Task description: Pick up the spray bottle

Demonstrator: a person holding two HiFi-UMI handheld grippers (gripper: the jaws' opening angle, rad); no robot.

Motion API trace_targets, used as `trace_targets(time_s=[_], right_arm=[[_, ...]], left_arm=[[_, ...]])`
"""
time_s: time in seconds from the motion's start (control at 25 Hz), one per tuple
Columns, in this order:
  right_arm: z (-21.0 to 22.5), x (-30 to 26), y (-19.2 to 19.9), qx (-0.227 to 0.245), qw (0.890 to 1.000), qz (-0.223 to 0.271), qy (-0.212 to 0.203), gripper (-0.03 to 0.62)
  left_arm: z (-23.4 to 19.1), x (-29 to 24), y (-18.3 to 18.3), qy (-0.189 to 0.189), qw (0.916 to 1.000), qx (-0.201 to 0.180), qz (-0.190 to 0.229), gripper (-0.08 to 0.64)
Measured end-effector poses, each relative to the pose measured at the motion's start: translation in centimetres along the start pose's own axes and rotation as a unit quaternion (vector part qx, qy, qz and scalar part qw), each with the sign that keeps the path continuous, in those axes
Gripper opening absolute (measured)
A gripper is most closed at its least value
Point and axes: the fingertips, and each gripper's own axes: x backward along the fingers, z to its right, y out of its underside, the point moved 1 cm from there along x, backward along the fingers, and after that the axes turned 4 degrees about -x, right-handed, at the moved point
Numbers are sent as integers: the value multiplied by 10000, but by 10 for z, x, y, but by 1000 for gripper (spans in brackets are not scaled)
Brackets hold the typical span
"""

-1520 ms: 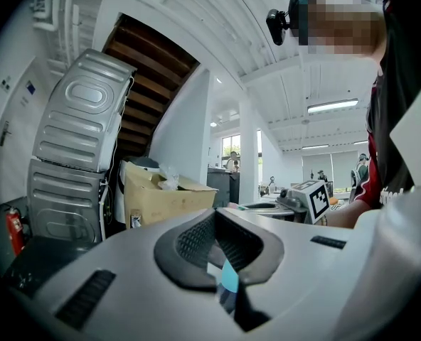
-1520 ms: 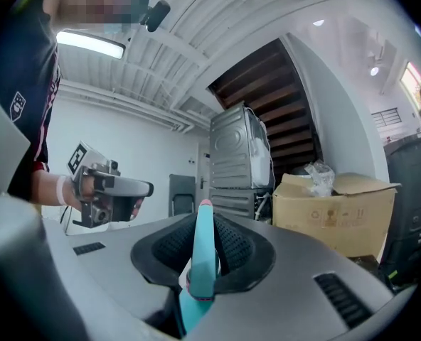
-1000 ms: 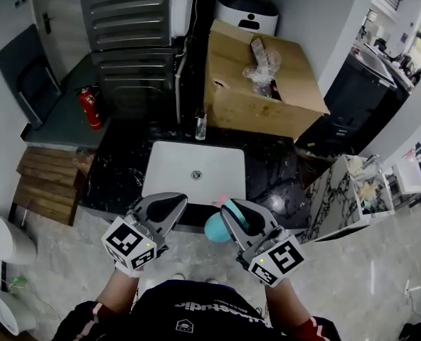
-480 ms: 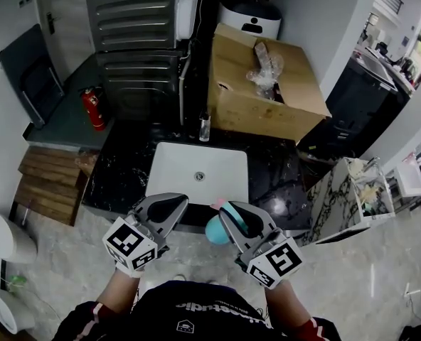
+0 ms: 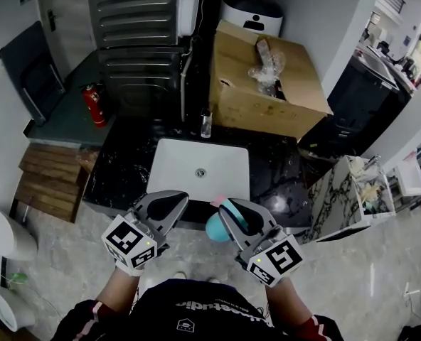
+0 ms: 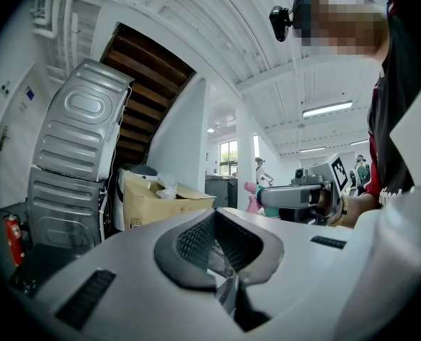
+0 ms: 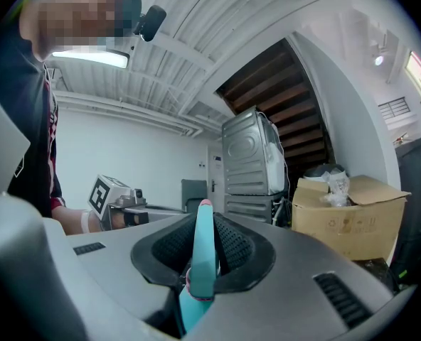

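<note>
Black counter w/ sink, right hand-held gripper gripping spray bottle

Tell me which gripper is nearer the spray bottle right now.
Right. The right gripper is clamped on the teal spray bottle, which sits between its jaws. The left gripper is level beside it on the left, apart from the bottle and holding nothing.

Over 1 s only the head view is drifting a touch, so the white sink, the cardboard box, the small bottle behind the sink and the red fire extinguisher are all sliding slightly right and up in frame.
</note>
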Motion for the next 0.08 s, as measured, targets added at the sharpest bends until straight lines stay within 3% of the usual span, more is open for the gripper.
trace_targets(time_s=[0.08], right_arm=[[-1,0,1,6,10000,-1,-4,94]], left_arm=[[1,1,1,11,10000,-14,-8,15]])
